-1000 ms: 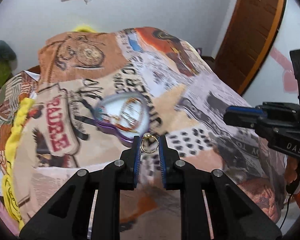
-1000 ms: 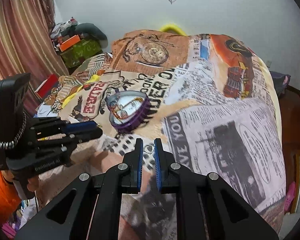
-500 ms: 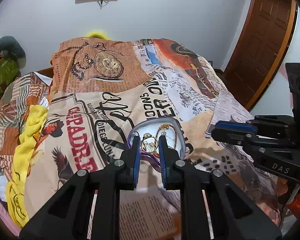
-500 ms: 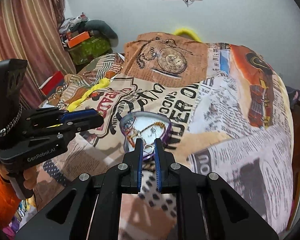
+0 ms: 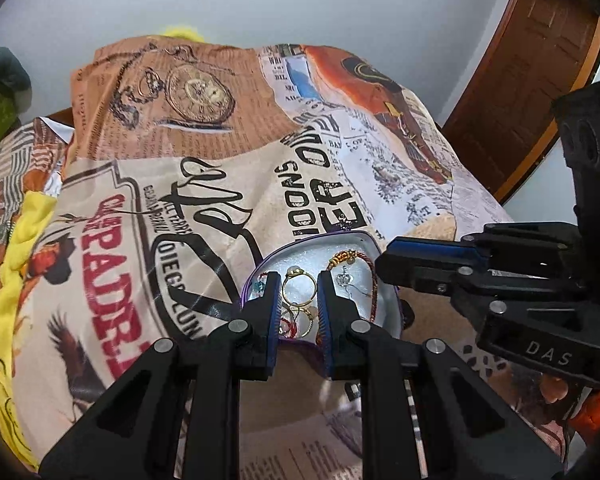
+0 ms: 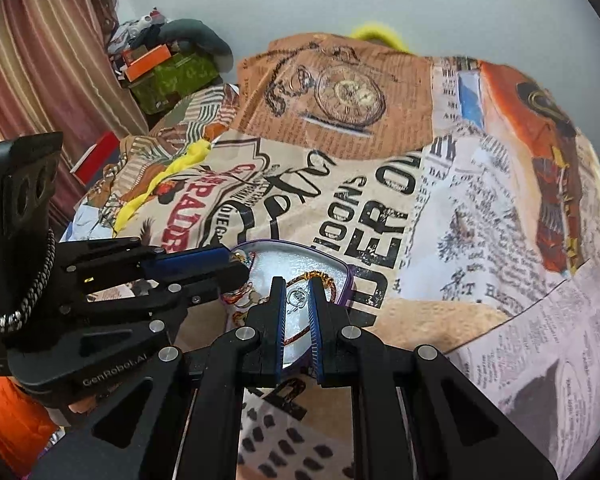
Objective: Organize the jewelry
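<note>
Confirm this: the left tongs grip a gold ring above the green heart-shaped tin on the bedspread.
Wrong colour: the tin is purple, as the left wrist view shows. The left tongs do grip a gold ring above it on the bedspread.

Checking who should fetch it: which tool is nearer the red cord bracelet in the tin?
Right. The right tool hangs just over the bracelet; the left tool sits beside it.

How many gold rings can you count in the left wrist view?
2. One gold ring is clamped between the left gripper fingers above the purple-rimmed box. A second ring lies in the box below it. More may be hidden behind the fingers.
</note>
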### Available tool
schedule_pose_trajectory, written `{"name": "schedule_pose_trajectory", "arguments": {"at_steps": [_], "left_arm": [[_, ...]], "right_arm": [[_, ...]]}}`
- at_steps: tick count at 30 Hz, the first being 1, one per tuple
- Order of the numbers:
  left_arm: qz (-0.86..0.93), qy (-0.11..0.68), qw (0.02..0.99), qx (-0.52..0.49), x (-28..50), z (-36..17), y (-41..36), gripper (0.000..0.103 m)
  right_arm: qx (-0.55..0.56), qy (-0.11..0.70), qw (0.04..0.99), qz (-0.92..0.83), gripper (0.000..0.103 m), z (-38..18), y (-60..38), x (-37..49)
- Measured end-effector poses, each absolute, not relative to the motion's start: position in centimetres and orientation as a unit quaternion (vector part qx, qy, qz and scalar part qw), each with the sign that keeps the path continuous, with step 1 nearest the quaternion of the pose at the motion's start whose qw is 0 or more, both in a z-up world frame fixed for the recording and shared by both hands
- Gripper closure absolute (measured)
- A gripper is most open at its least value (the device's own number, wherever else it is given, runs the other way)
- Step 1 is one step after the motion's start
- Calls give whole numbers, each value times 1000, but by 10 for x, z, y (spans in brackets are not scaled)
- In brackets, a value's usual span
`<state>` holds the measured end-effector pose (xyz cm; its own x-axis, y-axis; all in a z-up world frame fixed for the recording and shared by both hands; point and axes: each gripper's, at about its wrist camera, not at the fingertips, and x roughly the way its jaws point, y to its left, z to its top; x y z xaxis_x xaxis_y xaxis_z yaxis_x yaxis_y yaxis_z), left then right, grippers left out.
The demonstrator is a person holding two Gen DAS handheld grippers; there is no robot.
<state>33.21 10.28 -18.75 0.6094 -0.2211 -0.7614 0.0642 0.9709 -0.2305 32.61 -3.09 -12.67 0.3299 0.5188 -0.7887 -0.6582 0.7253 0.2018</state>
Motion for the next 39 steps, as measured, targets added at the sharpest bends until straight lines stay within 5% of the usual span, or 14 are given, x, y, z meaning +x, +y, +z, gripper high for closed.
{"name": "schedule_pose_trajectory", "arguments": {"at_steps": [17,29,35,38,39], "left_arm": [[-71,408,907,-82,312,-156,106,87],[-47,245,967,-54,198,-32,92,85],[-30,138,989,-32,113,18,66,66],[-12,94,995,-20,75,30,53,39],[-5,83,996,-18,66,32,50,28]], "right_arm": [[-56,464,809,357,85,-117,-36,329],[-40,293,888,353,85,3,-75,233],[-32,158,929,333,85,61,-101,143],[-19,107,941,321,73,76,-114,103],[-13,92,944,317,62,79,-118,91]]}}
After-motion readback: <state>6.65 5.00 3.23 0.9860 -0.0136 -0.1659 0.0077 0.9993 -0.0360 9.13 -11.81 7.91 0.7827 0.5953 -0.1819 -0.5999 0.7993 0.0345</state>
